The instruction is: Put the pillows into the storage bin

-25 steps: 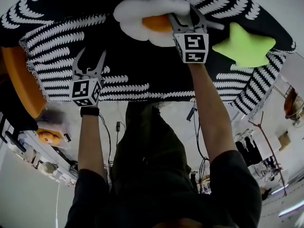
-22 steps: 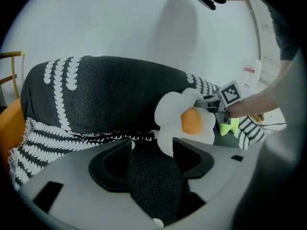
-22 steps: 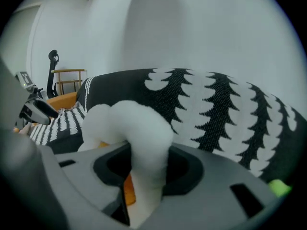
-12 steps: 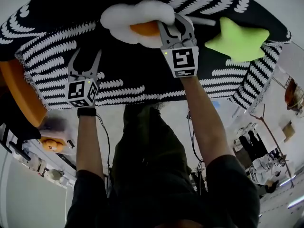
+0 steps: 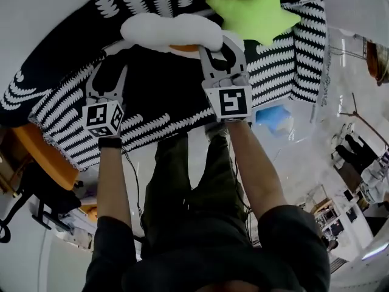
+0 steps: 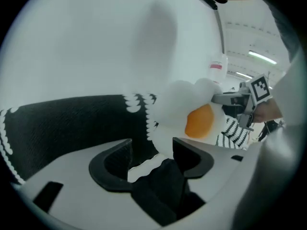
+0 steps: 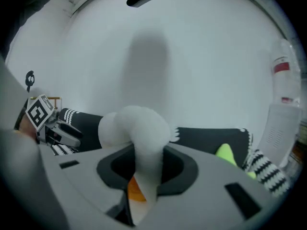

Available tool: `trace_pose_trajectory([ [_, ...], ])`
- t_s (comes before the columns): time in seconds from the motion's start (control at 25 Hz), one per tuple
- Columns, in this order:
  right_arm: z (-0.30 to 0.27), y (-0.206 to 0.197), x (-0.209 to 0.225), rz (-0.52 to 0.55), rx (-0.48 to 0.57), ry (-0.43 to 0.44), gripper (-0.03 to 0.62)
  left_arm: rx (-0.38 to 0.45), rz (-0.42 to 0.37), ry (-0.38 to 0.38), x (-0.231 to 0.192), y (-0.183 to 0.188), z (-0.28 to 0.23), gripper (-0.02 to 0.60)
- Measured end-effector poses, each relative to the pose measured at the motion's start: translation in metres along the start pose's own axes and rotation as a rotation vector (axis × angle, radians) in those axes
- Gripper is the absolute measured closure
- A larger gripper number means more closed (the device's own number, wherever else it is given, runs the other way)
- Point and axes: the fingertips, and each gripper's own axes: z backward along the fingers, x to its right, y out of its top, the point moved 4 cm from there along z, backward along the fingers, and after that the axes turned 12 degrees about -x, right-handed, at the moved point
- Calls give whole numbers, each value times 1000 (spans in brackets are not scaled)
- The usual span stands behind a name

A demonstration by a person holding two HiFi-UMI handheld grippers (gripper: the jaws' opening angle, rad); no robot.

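A fried-egg pillow (image 5: 164,29), white with an orange yolk, hangs above the black-and-white patterned blanket (image 5: 164,96). My right gripper (image 5: 220,48) has just closed its jaws and is shut on the pillow's right edge. In the right gripper view the white plush (image 7: 141,128) is pinched between the pads of the right gripper (image 7: 146,162). My left gripper (image 5: 110,78) stands open to the left over the blanket, holding nothing; its view shows the egg pillow (image 6: 192,114) ahead of the left gripper (image 6: 152,150). A green star pillow (image 5: 252,14) lies on the blanket at the far right.
An orange seat (image 5: 45,157) stands beside the blanket's left corner. A blue object (image 5: 273,115) lies on the floor past the blanket's right edge. A white wall rises behind the blanket. No storage bin shows in any view.
The right gripper has closed on the egg pillow and lifted it off the blanket. Both grippers have risen, and the head view has swung, so the blanket now sits tilted.
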Motion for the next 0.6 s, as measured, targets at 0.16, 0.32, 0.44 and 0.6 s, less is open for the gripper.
trace_pose_trajectory([
  [0.16, 79, -43, 83, -87, 4, -119, 494, 20, -106, -56, 88, 39, -20, 313],
  [0.32, 164, -100, 157, -160, -3, -235, 493, 13, -181, -116, 186, 53, -44, 313],
  [0.44, 240, -144, 205, -227, -26, -358, 493, 0, -248, -201, 269, 63, -61, 313],
  [0.6, 344, -211, 241, -315, -61, -521, 492, -26, -359, -333, 382, 56, -74, 313],
])
